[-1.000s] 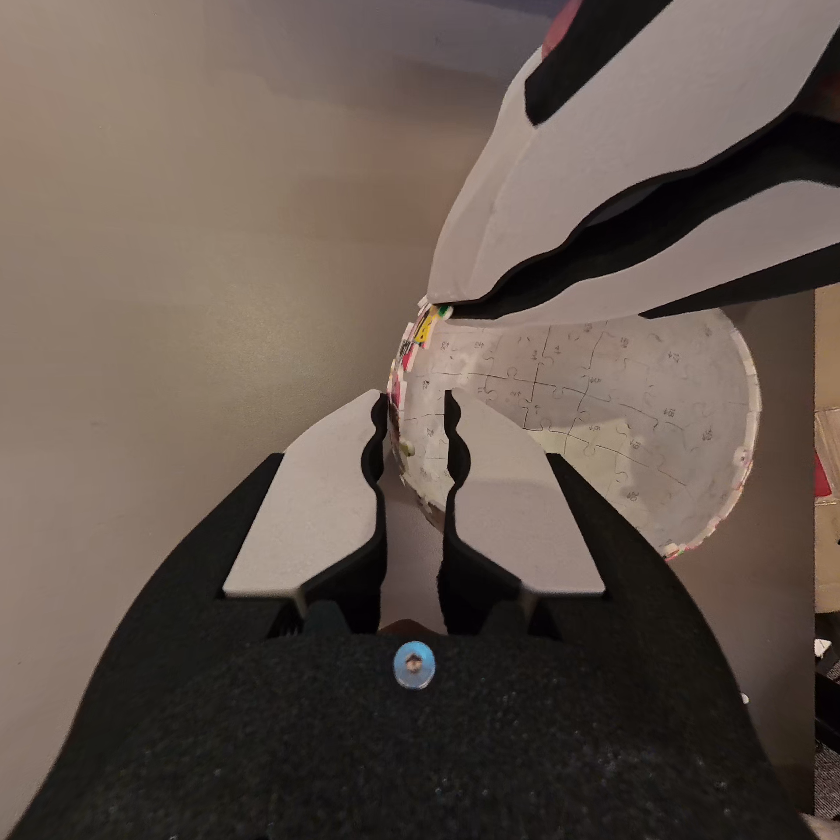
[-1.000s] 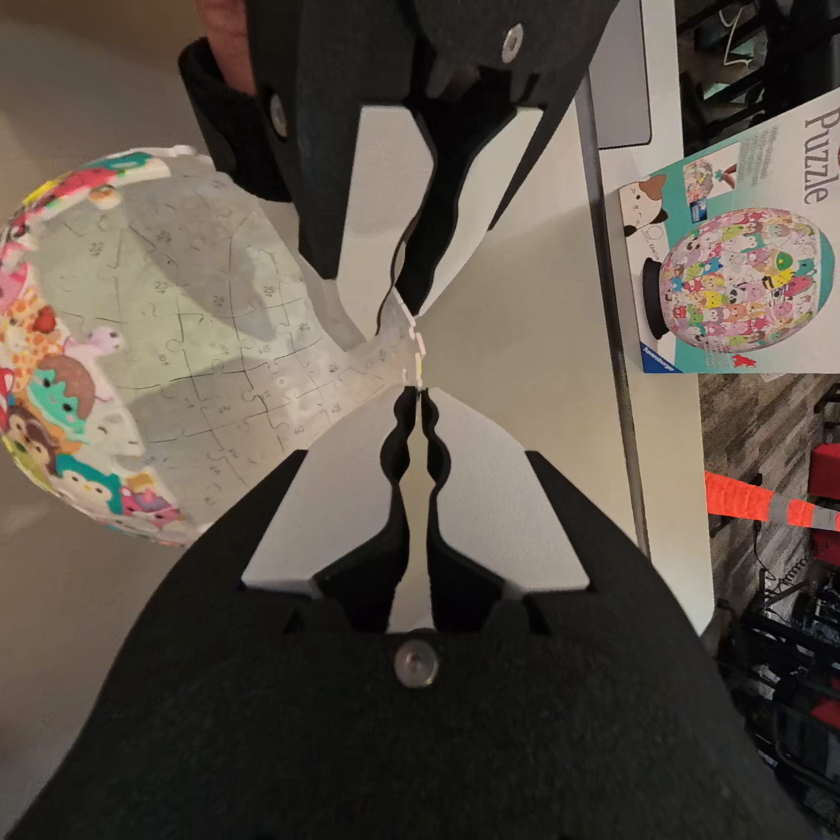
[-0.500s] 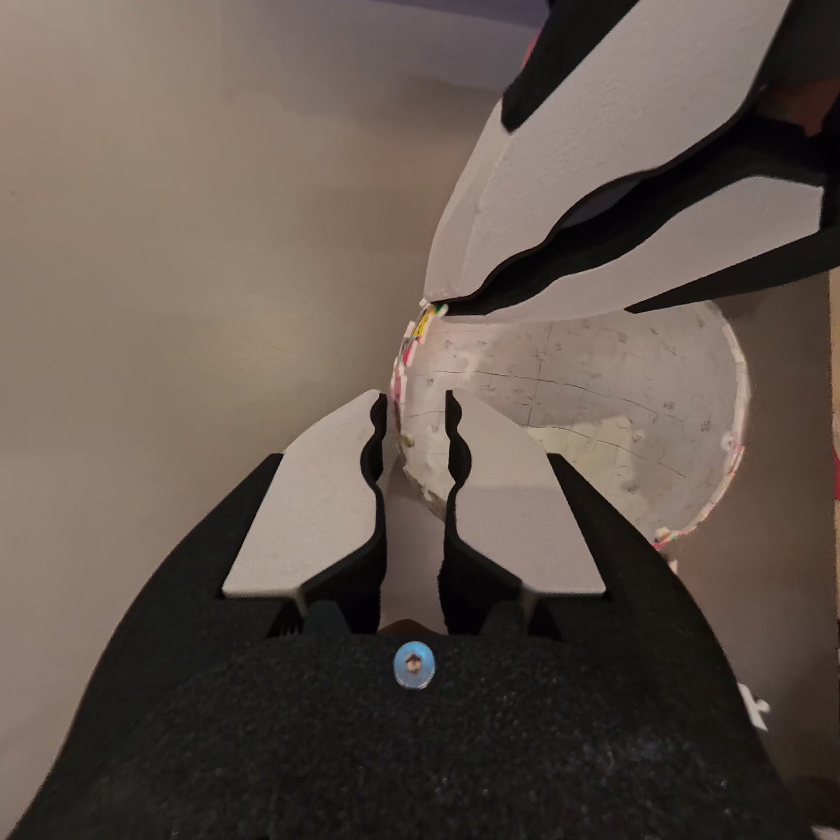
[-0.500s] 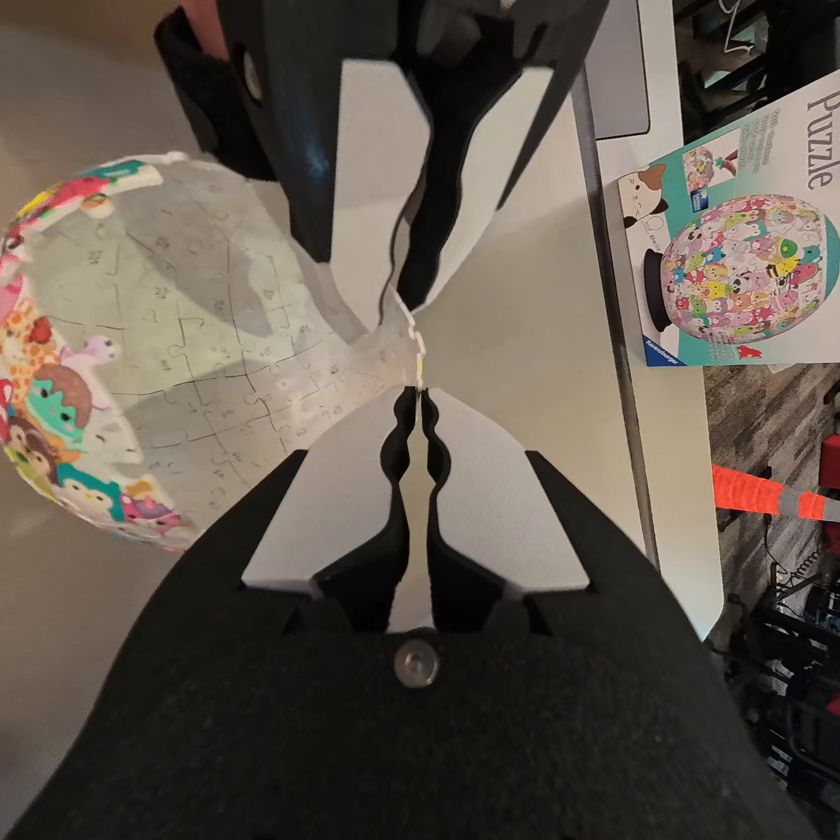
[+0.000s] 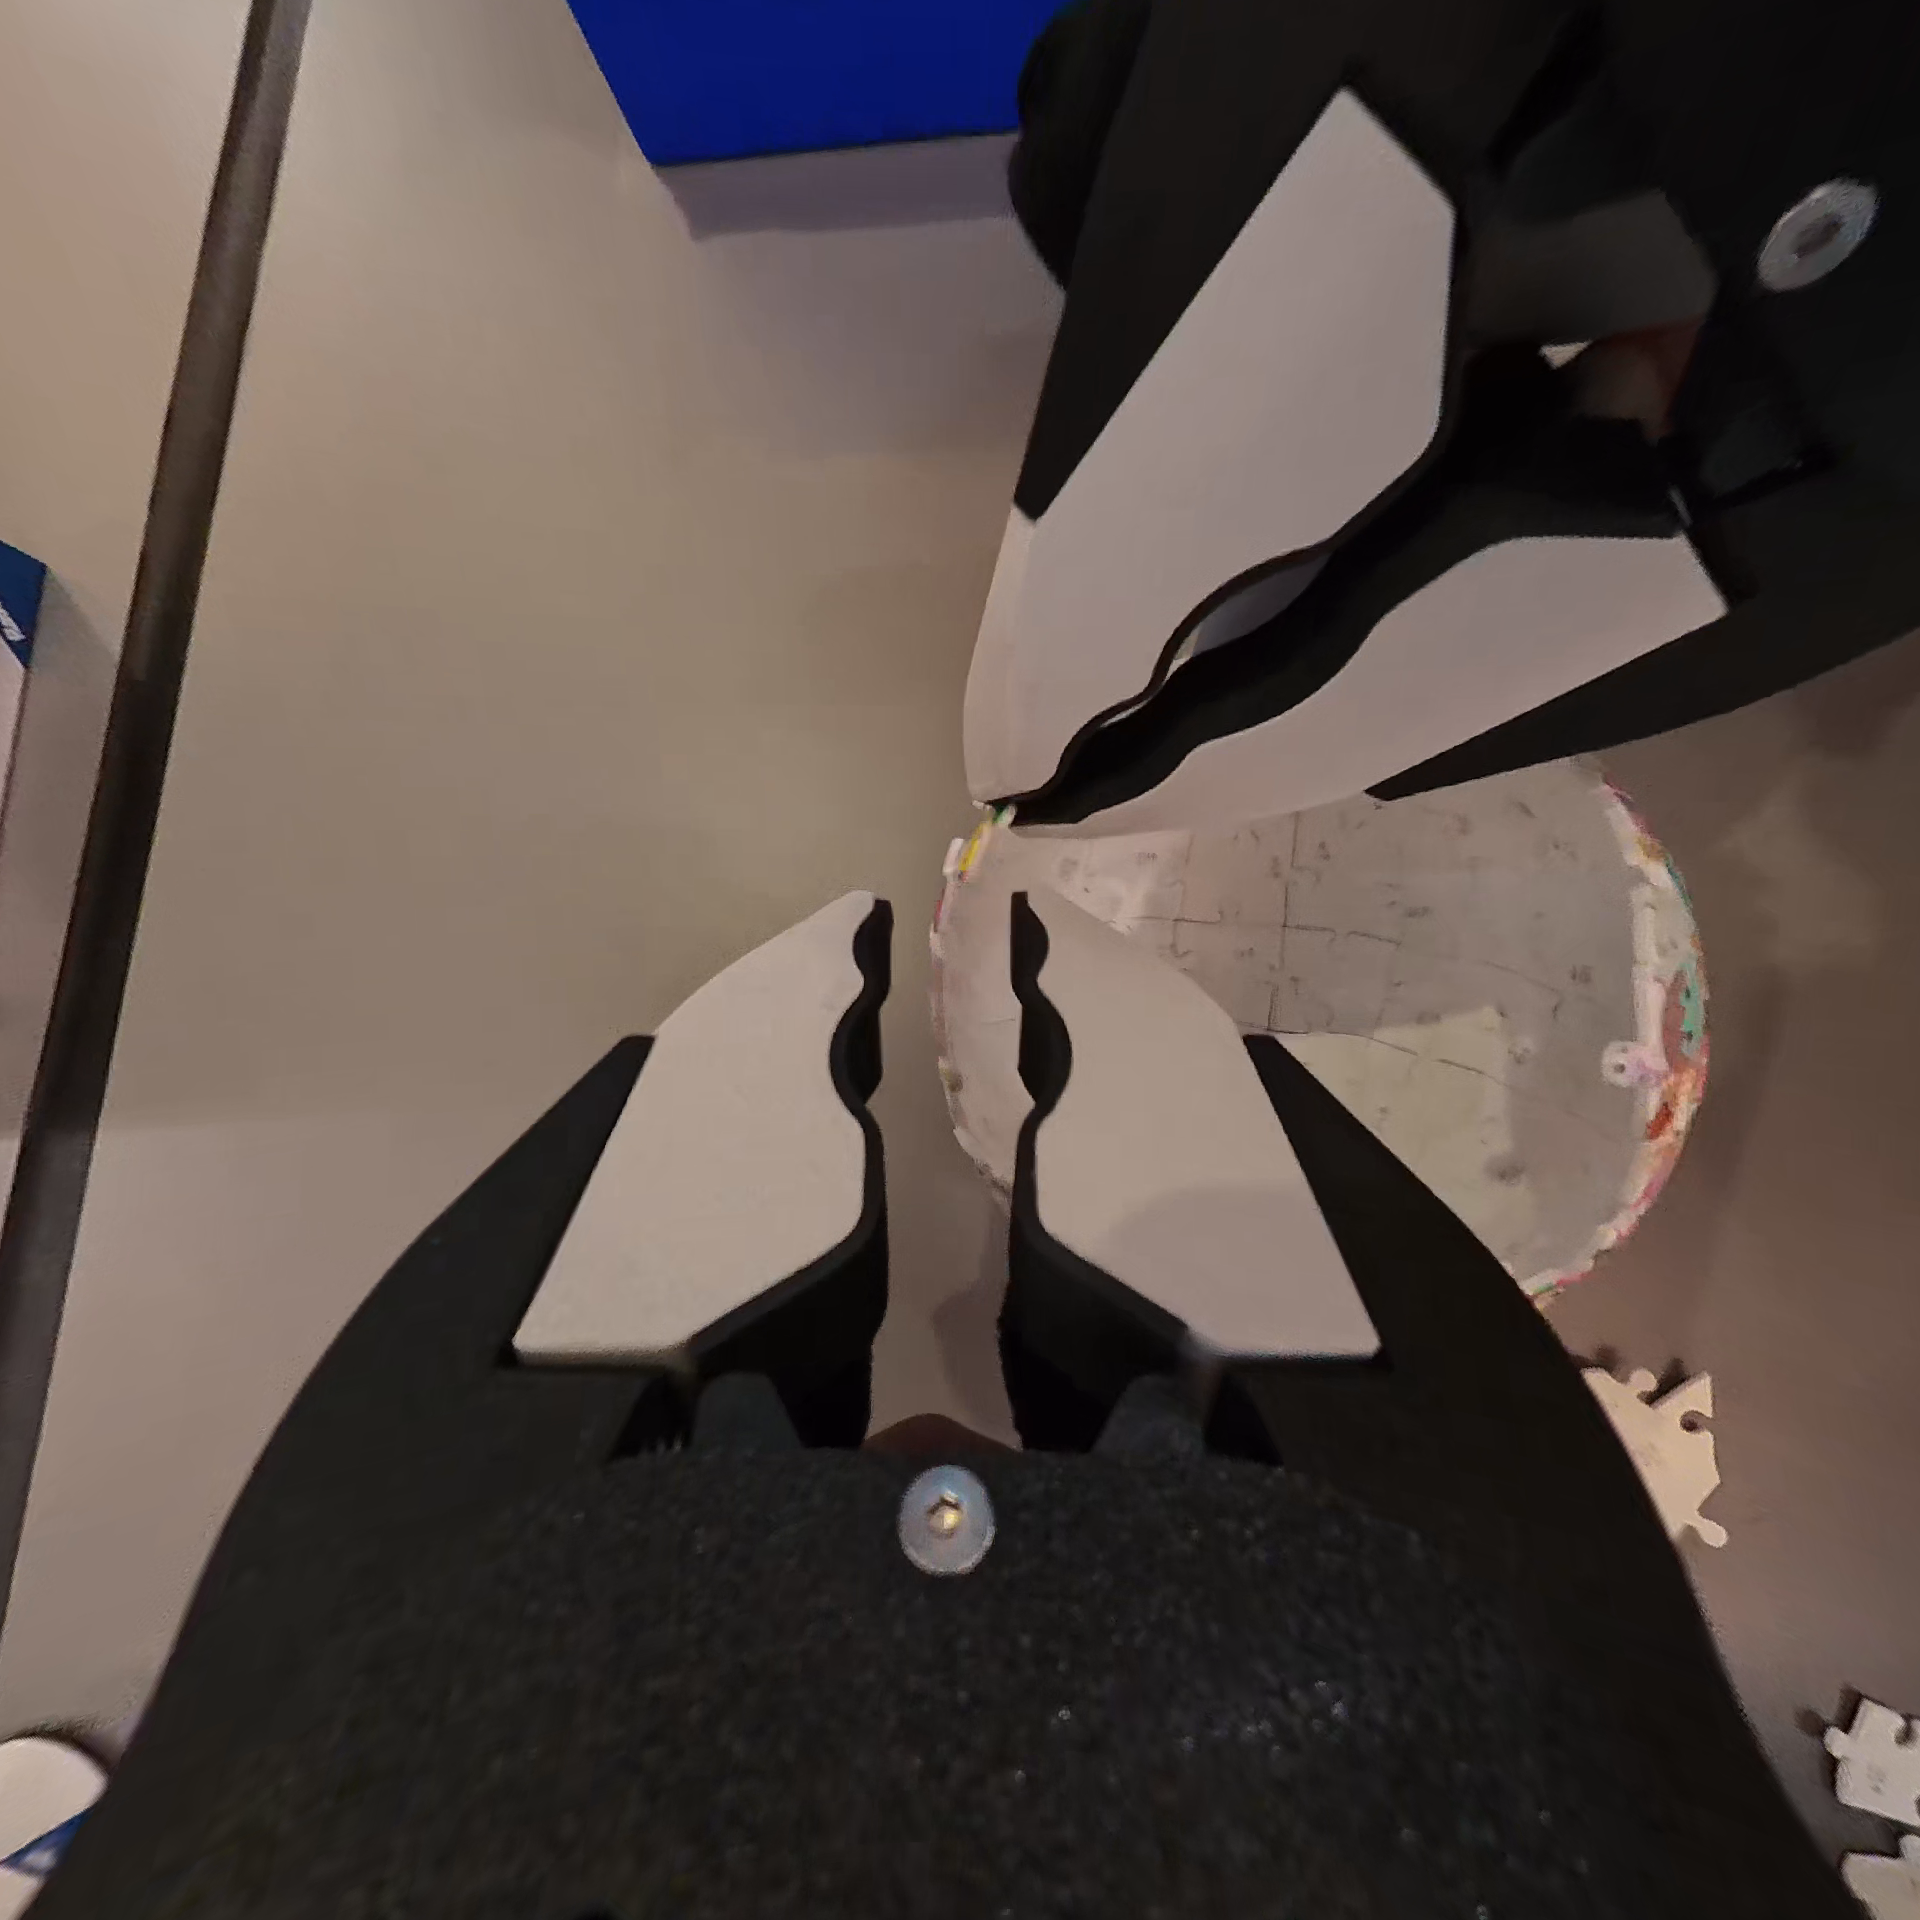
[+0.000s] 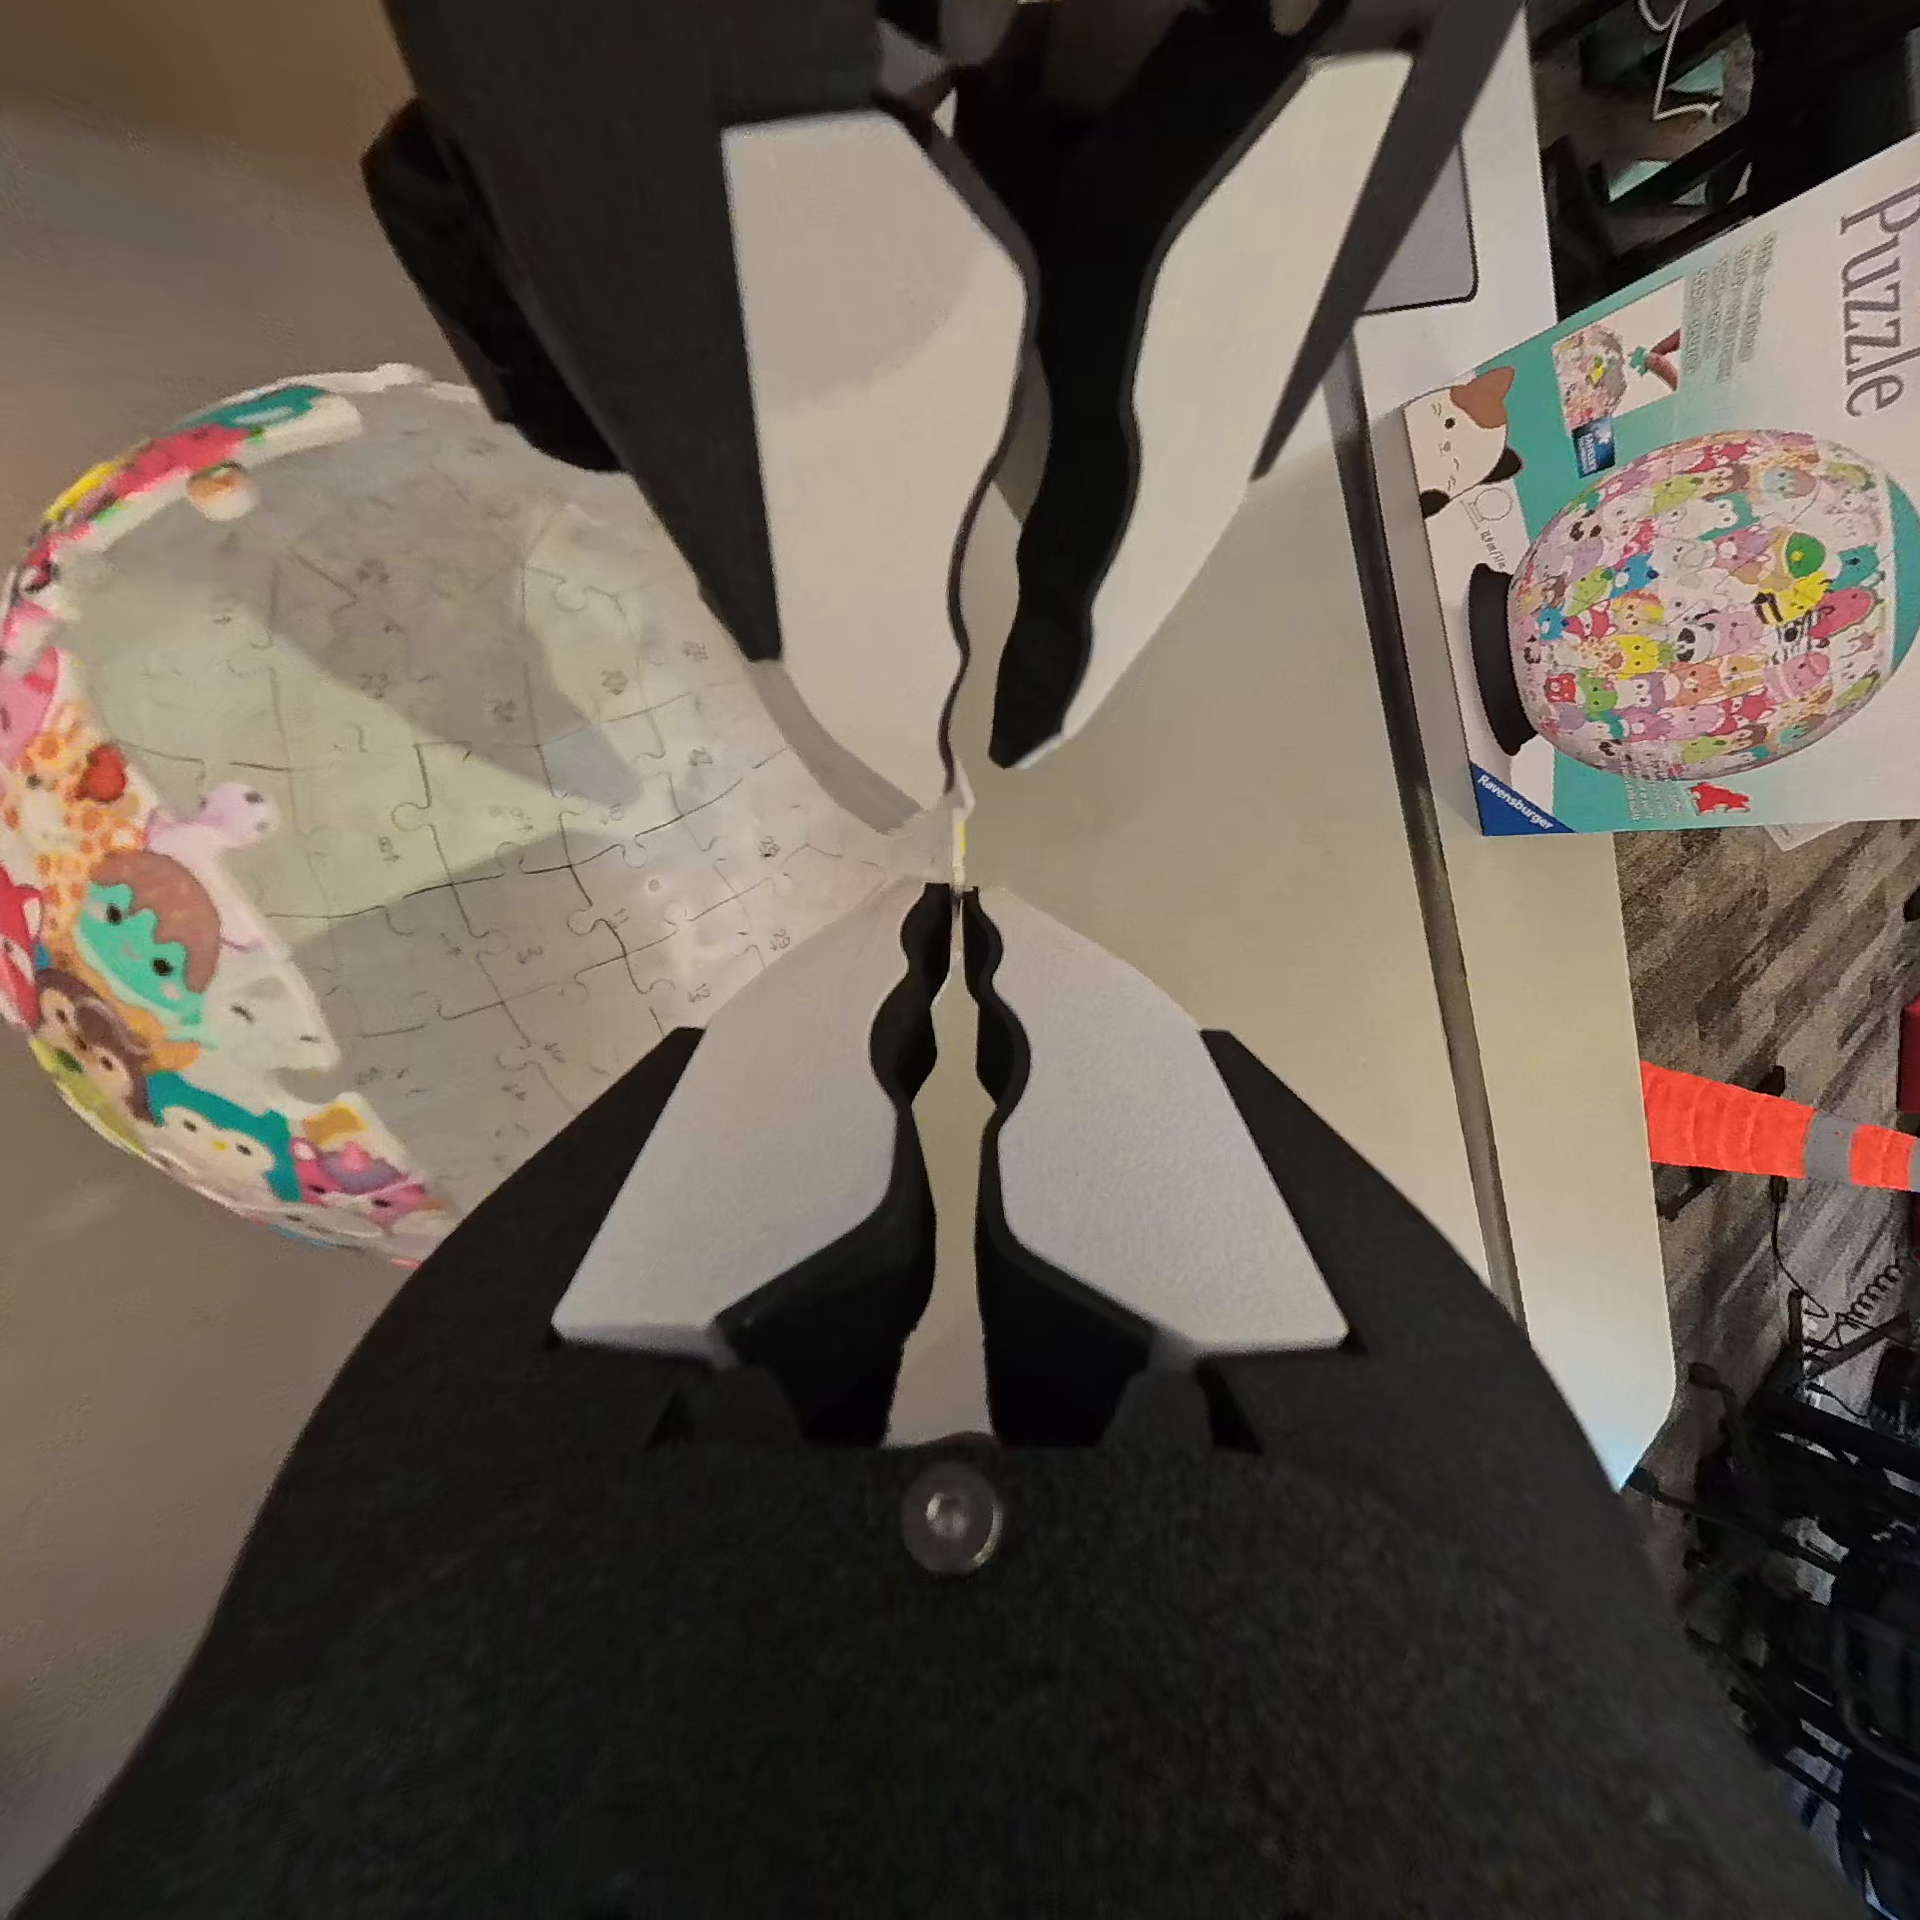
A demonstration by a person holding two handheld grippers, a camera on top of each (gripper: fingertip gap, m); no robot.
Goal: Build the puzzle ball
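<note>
The half-built puzzle ball (image 6: 416,779) is an open shell, colourful outside and white inside, held above the beige table. It also shows in the left wrist view (image 5: 1403,987). My left gripper (image 5: 951,914) is closed on the shell's rim, one finger inside and one outside, with a narrow gap between the tips. My right gripper (image 6: 956,899) is shut on a small yellow-edged puzzle piece (image 6: 958,836) at the same rim. The two grippers meet tip to tip: the right gripper (image 5: 1003,810) comes in from the upper right, and the left gripper (image 6: 977,790) from above.
The puzzle box (image 6: 1683,582) lies on a white table to the right, whose edge (image 6: 1455,1039) borders the floor. Loose white pieces (image 5: 1662,1455) lie on the table under the ball. A blue object (image 5: 810,73) is at the back, and a dark seam (image 5: 156,623) runs along the left. The tips of both grippers are at nearly the same place.
Both grippers and the ball have moved together, and the left wrist view now takes in the blue object, the seam and loose pieces. Both grips are unchanged.
</note>
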